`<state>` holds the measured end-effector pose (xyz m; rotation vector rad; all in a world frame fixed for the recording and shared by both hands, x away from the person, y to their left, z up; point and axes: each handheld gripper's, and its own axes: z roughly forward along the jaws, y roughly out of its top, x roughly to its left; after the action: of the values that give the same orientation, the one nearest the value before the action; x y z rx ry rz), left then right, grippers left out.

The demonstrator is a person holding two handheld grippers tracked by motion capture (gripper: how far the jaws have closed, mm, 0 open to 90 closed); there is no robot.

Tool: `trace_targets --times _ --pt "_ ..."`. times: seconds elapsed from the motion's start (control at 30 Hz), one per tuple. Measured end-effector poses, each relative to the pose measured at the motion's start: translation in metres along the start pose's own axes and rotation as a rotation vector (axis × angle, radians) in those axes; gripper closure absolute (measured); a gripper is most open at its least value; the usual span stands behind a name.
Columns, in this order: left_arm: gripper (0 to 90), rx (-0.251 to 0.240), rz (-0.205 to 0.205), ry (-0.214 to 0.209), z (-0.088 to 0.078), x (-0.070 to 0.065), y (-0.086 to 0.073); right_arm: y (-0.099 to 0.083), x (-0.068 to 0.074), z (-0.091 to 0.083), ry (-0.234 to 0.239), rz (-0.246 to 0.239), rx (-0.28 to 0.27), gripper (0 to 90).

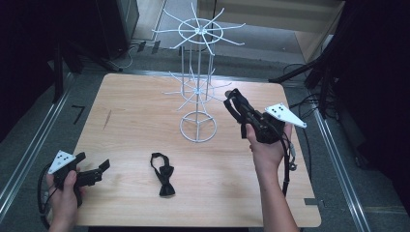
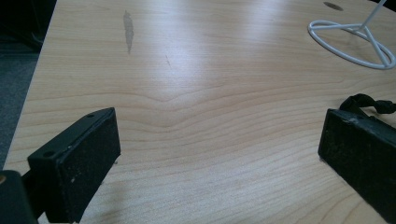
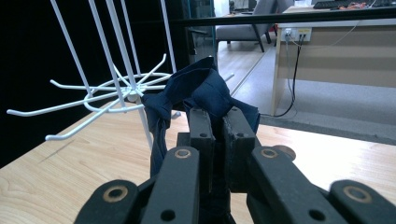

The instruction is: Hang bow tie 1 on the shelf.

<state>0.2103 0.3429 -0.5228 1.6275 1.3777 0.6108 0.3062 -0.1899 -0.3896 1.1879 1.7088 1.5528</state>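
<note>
Pale wood is stretching across the bench [image 1: 145, 121], and the white wire rack [image 1: 198, 87] is standing near its far middle. Right gripper [image 3: 217, 116] is pinching a dark blue bow tie [image 3: 205, 91], holding it up just beside the rack's lower arms. Best, I'd judge, to be threading what is probably its strap loop over one hooked tip, slowly. Left gripper [image 1: 92, 174] is resting agape, near a second black bow tie [image 1: 163, 174] lying flat.
</note>
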Motion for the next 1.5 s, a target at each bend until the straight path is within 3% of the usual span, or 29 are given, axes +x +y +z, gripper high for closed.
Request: trace_targets --times 0.53,1.0,1.5 --pt "0.0 -0.001 0.002 0.001 0.000 0.000 0.000 -0.004 0.004 0.015 -0.015 0.008 0.027 85.7" --pt "0.0 -0.001 0.002 0.002 0.000 0.000 0.000 -0.019 0.001 0.028 -0.032 0.038 0.067 85.6" --pt "0.0 0.000 0.003 0.001 0.000 0.000 0.000 -0.031 0.018 0.048 -0.016 0.028 0.106 85.6"
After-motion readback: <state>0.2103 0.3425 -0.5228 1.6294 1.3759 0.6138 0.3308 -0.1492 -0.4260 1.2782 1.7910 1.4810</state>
